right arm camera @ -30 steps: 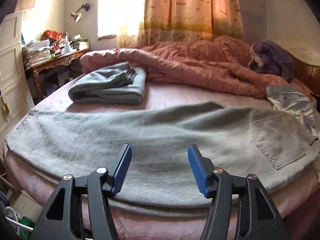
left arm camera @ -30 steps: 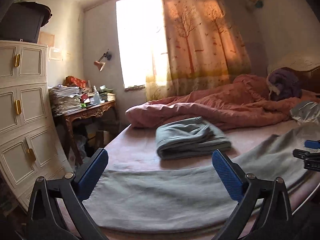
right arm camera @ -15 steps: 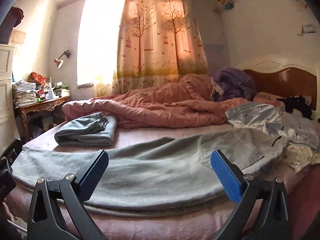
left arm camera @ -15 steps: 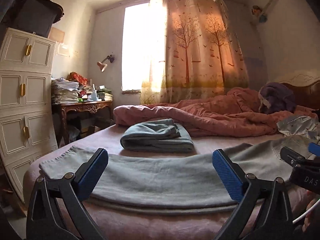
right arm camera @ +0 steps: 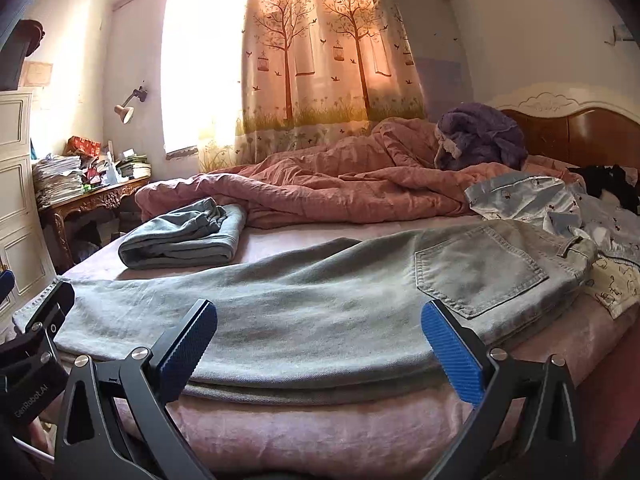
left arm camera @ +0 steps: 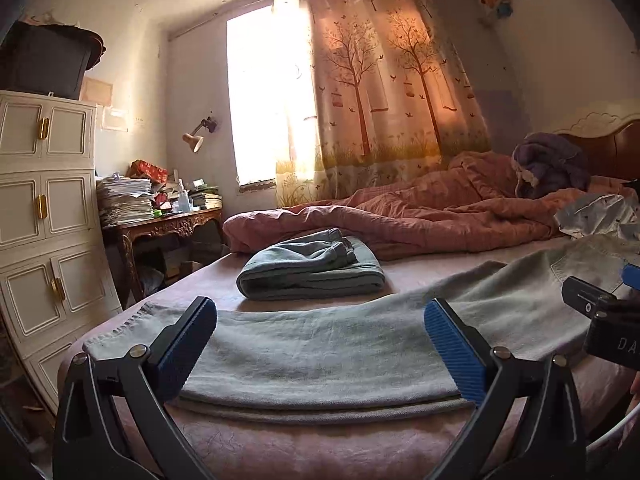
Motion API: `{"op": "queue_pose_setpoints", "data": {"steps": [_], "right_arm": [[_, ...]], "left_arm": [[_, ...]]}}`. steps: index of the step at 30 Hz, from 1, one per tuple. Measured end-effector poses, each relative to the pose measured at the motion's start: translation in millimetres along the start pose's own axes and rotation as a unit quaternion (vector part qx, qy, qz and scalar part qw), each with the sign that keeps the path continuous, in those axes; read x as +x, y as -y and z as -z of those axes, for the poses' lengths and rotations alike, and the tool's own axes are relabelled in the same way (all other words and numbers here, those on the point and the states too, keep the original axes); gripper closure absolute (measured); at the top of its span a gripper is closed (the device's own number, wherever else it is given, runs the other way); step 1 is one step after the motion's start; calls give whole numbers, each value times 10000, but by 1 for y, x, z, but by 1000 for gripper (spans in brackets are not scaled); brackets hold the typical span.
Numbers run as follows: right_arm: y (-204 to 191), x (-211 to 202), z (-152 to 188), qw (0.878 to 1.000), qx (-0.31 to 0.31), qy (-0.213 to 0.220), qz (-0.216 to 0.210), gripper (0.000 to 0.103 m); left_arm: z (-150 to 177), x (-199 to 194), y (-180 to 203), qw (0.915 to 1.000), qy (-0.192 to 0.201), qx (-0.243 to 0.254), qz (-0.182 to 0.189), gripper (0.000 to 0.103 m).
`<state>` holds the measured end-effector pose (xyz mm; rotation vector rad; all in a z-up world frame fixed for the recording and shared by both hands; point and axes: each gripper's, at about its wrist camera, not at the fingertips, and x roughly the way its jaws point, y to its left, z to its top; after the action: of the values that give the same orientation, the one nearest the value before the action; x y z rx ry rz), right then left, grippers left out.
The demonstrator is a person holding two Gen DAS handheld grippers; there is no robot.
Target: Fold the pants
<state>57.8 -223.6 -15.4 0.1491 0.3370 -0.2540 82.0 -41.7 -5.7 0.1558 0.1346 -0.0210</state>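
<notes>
Grey-green jeans (right arm camera: 320, 304) lie lengthwise along the near edge of the bed, legs laid one on the other, hems at the left, back pocket (right arm camera: 476, 272) and waist at the right. My left gripper (left arm camera: 320, 344) stands open in front of the hem end (left arm camera: 304, 356), pads apart with nothing between them. My right gripper (right arm camera: 320, 344) is wide open in front of the thigh part, also holding nothing. Each gripper shows at the edge of the other's view. A folded grey pair (left arm camera: 308, 270) (right arm camera: 184, 236) rests farther back on the bed.
A rumpled pink duvet (right arm camera: 320, 184) and a purple garment (right arm camera: 480, 136) fill the far side of the bed. Light printed clothes (right arm camera: 560, 208) lie past the waistband. A white cabinet (left arm camera: 44, 216) and a cluttered wooden desk (left arm camera: 168, 220) stand to the left.
Both grippers have drawn back and lowered toward the bed's near edge. The right gripper's jaws have spread from partly open to wide. The jeans have not moved.
</notes>
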Motion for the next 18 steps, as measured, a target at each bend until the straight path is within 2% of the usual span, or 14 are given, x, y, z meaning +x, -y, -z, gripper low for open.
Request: {"op": "queue_pose_setpoints", "data": {"steps": [6, 8, 10, 11, 12, 13, 15, 18], "right_arm": [[7, 11, 0, 9996, 160, -229, -4, 1], [11, 16, 0, 9983, 191, -385, -395, 1], [23, 31, -1, 9902, 317, -848, -1065, 2], [32, 40, -2, 9847, 401, -1131, -1261, 6], [42, 50, -3, 9790, 478, -1394, -1407, 16], [50, 58, -3, 9731, 582, -1627, -1521, 25], [65, 70, -2, 9599, 929, -2049, -1673, 27], [73, 76, 10, 9479, 1374, -2365, -1633, 27]], "left_arm": [[0, 4, 0, 10000, -57, 29, 31, 0], [1, 8, -2, 9999, -157, -29, 48, 0], [2, 14, -4, 9995, -314, -74, 46, 0], [3, 17, -5, 9992, -391, -99, 63, 0], [3, 19, -6, 9990, -425, -121, 111, 0], [4, 20, -7, 9988, -442, -143, 121, 0], [4, 19, -8, 9989, -426, -169, 133, 0], [4, 17, -6, 9990, -409, -135, 140, 0]]}}
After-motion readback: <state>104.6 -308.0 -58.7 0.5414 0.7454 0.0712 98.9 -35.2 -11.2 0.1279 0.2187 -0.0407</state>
